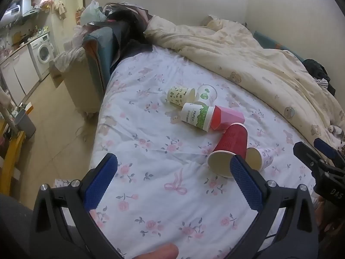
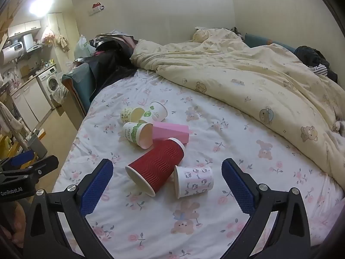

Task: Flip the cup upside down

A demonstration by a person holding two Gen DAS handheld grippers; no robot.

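Observation:
Several paper cups lie on their sides in a cluster on the floral bed sheet. A red ribbed cup lies nearest, mouth toward me. A small white patterned cup lies beside it. Behind are a white-green cup, a pink cup, a yellow patterned cup and a white cup. My left gripper is open and empty, left of the red cup. My right gripper is open and empty, just short of the red and small white cups.
A cream bear-print duvet is heaped along the far and right side of the bed. Dark clothes and bags pile at the bed's far left corner. The bed edge drops to the floor at left, with a kitchen counter and washing machine beyond.

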